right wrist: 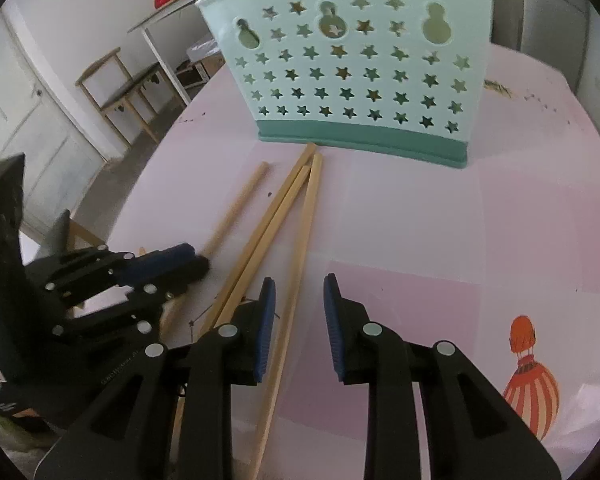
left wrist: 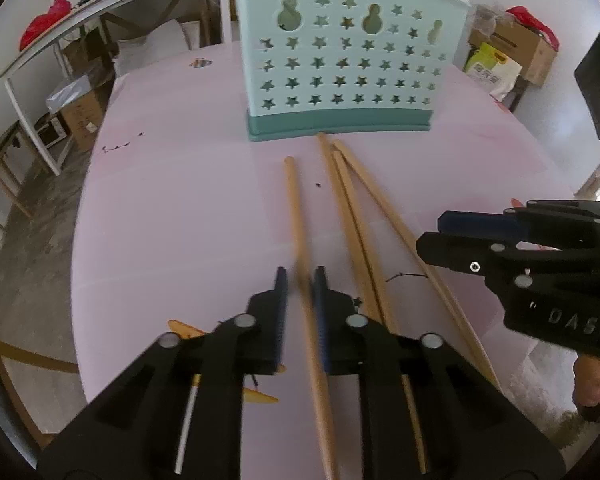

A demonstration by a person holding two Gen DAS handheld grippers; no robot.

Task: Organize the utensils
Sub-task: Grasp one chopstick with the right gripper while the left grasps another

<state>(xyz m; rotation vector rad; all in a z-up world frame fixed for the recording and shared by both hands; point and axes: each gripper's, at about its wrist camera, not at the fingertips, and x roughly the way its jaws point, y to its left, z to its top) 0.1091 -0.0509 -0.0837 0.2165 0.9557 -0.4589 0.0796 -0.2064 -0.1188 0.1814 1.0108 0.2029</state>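
Observation:
Several wooden chopsticks lie on the pink table in front of a mint-green star-holed utensil holder. My left gripper is shut on the leftmost chopstick, gripping it near its middle, and its far end points at the holder. Three other chopsticks fan out to the right of it. My right gripper stands open low over the table. The rightmost chopstick runs between its jaws next to the left pad, unpinched.
The pink tablecloth has a balloon print at the right. The table's left edge drops to a concrete floor. Beyond stand a white shelf table with a red bag, cardboard boxes and a wooden stool.

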